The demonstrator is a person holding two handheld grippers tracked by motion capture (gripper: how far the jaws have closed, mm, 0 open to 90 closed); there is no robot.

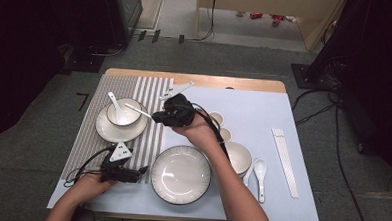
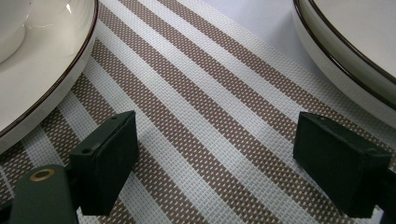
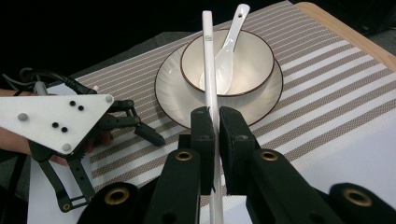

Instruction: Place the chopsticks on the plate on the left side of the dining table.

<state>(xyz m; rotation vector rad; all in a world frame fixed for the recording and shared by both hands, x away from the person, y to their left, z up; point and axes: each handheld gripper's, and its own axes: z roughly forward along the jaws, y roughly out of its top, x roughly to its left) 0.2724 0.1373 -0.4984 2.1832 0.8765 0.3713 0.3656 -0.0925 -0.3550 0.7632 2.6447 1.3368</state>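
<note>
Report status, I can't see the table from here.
Right gripper shut on white chopstick, over striped mat. Left gripper open, resting on mat. White bowl with spoon ahead.

Both grippers are black. The left gripper (image 2: 215, 163) ends in two blocky, matt black pads (image 2: 105, 161), with a brass-coloured eyelet in its dark body. The right gripper (image 3: 215, 122) has paired black jaws with brass-ringed screw holes. Each gripper carries a grey three-cornered plate (image 3: 56, 119) dotted with small screws, and black cables (image 1: 84, 166) trail behind. The forearms are bare, without sleeves.
</note>
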